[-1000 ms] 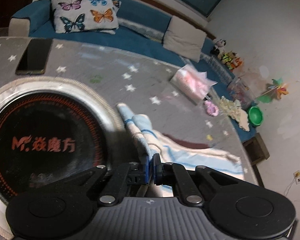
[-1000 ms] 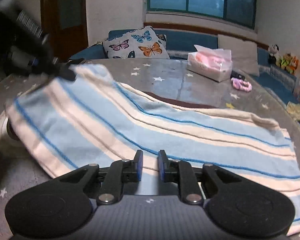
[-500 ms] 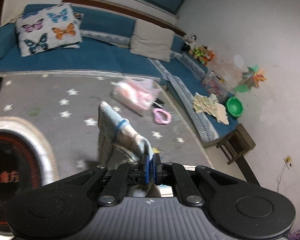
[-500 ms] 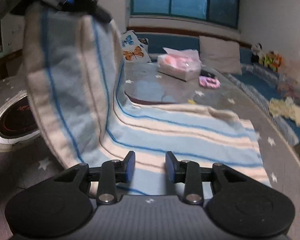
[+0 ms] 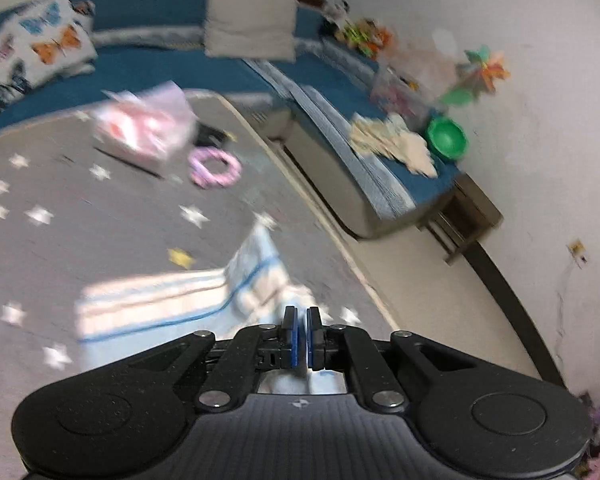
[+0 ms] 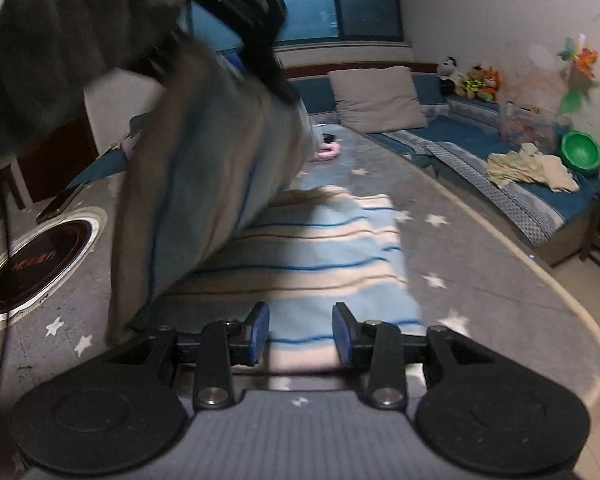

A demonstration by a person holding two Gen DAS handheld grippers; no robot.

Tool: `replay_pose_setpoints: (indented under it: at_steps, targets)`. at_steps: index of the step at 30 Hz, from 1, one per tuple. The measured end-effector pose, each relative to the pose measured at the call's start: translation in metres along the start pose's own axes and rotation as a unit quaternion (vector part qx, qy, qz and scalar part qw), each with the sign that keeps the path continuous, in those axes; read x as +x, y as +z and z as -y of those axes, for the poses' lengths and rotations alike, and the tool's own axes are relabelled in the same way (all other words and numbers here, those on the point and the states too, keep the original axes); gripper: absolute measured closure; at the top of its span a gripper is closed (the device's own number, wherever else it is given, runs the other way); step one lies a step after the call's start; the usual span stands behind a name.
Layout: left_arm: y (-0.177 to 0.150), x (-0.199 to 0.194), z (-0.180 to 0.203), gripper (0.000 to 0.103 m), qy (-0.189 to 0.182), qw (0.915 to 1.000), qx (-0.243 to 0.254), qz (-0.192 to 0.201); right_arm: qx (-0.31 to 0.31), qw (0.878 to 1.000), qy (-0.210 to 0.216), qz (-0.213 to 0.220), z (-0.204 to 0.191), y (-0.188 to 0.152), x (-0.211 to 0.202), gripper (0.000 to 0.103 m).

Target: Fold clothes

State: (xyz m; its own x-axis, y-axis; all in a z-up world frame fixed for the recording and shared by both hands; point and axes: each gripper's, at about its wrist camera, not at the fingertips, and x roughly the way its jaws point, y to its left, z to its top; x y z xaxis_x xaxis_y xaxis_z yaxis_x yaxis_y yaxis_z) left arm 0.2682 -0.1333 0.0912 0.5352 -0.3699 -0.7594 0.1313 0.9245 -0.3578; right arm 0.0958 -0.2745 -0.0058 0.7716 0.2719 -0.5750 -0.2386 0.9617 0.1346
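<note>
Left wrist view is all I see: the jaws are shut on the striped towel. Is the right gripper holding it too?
Observer: No. The right gripper has its jaws open; they have just been opening, and the towel lies under them, not pinched.
Operator: Where does the lifted part hang?
Observer: From the left gripper, over the left side of the flat part.
Operator: Anything beside the towel?
Observer: A round black cooktop in the table, to its left.
</note>
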Motion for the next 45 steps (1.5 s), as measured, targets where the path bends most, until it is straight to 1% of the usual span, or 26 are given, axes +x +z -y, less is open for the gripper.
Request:
replay_pose_setpoints:
  at_steps: [3, 6, 7, 8, 9, 10, 11, 13, 14, 15, 18, 22, 24, 27, 29, 31, 32, 34, 38, 41, 44, 45]
  targets:
    - [-0.008, 0.013, 0.004, 0.097, 0.000, 0.9998, 0.011, -0.018, 0.016, 1.000, -0.009, 0.002, 0.014, -0.002, -0.007, 0.066]
    - [-0.014, 0.015, 0.005, 0.095, 0.010, 0.9993, 0.027, -0.022, 0.033, 0.999, -0.016, 0.003, 0.027, -0.005, -0.014, 0.066]
    - [-0.016, 0.014, 0.002, 0.090, 0.009, 0.9992, 0.032, -0.022, 0.036, 0.999, -0.020, 0.004, 0.030, -0.006, -0.017, 0.066]
    - [-0.017, 0.012, 0.000, 0.081, 0.010, 0.9990, 0.037, -0.022, 0.039, 0.999, -0.024, 0.005, 0.032, -0.007, -0.021, 0.065]
    - [-0.018, 0.008, -0.005, 0.075, 0.016, 0.9988, 0.042, -0.018, 0.042, 0.999, -0.027, 0.008, 0.035, -0.006, -0.024, 0.065]
    - [-0.019, 0.005, -0.009, 0.064, 0.023, 0.9985, 0.047, -0.014, 0.044, 0.999, -0.030, 0.012, 0.038, -0.006, -0.027, 0.065]
    - [-0.021, 0.002, -0.015, 0.061, 0.028, 0.9984, 0.048, -0.011, 0.046, 0.998, -0.033, 0.016, 0.040, -0.005, -0.030, 0.065]
    - [-0.024, -0.003, -0.027, 0.060, 0.038, 0.9981, 0.048, -0.007, 0.051, 0.998, -0.029, 0.025, 0.044, 0.001, -0.036, 0.065]
    - [-0.025, -0.006, -0.034, 0.056, 0.042, 0.9981, 0.045, -0.006, 0.054, 0.998, -0.023, 0.026, 0.046, 0.005, -0.036, 0.065]
    - [-0.028, -0.008, -0.042, 0.054, 0.048, 0.9980, 0.041, -0.007, 0.057, 0.998, -0.018, 0.028, 0.048, 0.009, -0.037, 0.065]
    - [-0.035, -0.014, -0.067, 0.053, 0.066, 0.9973, 0.030, -0.009, 0.062, 0.998, 0.005, 0.011, 0.052, 0.024, -0.021, 0.065]
    - [-0.044, -0.018, -0.098, 0.050, 0.085, 0.9961, 0.014, -0.018, 0.047, 0.999, 0.006, -0.015, 0.049, 0.043, 0.013, 0.065]
    - [-0.048, -0.018, -0.108, 0.050, 0.093, 0.9954, 0.014, -0.020, 0.050, 0.999, 0.011, -0.019, 0.045, 0.050, 0.028, 0.065]
    - [-0.052, -0.016, -0.116, 0.050, 0.096, 0.9950, 0.015, -0.025, 0.042, 0.999, 0.011, -0.021, 0.035, 0.058, 0.049, 0.065]
    - [-0.054, -0.014, -0.118, 0.049, 0.102, 0.9942, 0.024, -0.024, 0.032, 0.999, 0.008, -0.027, 0.028, 0.062, 0.063, 0.066]
    - [-0.055, -0.012, -0.120, 0.049, 0.108, 0.9933, 0.035, -0.021, 0.027, 0.999, -0.010, -0.046, 0.026, 0.061, 0.078, 0.068]
    - [-0.055, -0.012, -0.121, 0.048, 0.109, 0.9931, 0.039, -0.019, 0.027, 0.998, -0.015, -0.053, 0.027, 0.061, 0.082, 0.068]
    - [-0.054, -0.011, -0.124, 0.045, 0.108, 0.9931, 0.043, -0.017, 0.029, 0.998, -0.015, -0.052, 0.028, 0.066, 0.082, 0.068]
    - [-0.046, -0.004, -0.127, 0.043, 0.110, 0.9930, 0.041, -0.012, 0.035, 0.998, -0.015, -0.045, 0.032, 0.076, 0.082, 0.061]
    - [-0.040, 0.003, -0.128, 0.043, 0.109, 0.9933, 0.038, -0.010, 0.054, 0.997, -0.017, -0.058, 0.042, 0.075, 0.091, 0.061]
    - [-0.037, 0.009, -0.130, 0.044, 0.109, 0.9932, 0.037, -0.011, 0.083, 0.995, 0.000, -0.058, 0.051, 0.072, 0.095, 0.061]
    - [-0.037, 0.011, -0.132, 0.044, 0.107, 0.9935, 0.036, -0.014, 0.090, 0.994, 0.005, -0.057, 0.053, 0.071, 0.096, 0.063]
